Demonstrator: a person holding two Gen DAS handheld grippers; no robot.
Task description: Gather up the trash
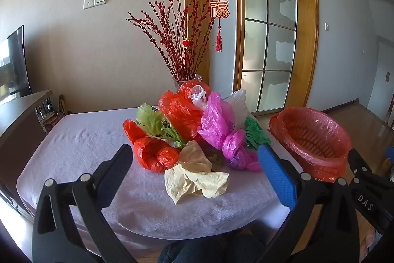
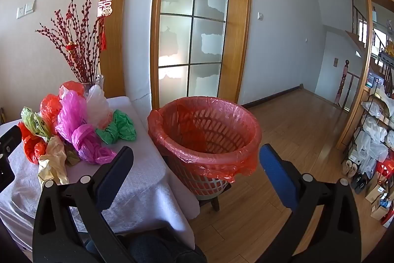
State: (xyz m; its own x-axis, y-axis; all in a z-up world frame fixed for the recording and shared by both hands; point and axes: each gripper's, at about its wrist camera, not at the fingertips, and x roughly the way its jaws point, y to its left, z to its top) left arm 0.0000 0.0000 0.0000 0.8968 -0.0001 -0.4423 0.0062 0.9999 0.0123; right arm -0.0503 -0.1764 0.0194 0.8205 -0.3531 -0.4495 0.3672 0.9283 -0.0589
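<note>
Hovering over the near edge of the table (image 1: 81,139), left gripper (image 1: 194,152) has its fingers spread wide, nothing between them. Trash pile sits mid-table on the lilac cloth: cream bag (image 1: 197,179) nearest, red bag (image 1: 152,152) left of it, green paw-print bag (image 1: 157,125) behind, pink bag (image 1: 219,125) to the right, dark green bag (image 1: 254,132) at the table's right edge, white bag (image 1: 240,105) and a bigger orange-red bag (image 1: 179,110) at the back. Right gripper (image 2: 197,154) is also wide open and empty, pointing at the bin (image 2: 204,130). Bin is a slatted basket lined with a red bag, standing just beside the table's right side, liner folded over the rim. Vase of red branches (image 1: 182,41) stands behind the pile.
</note>
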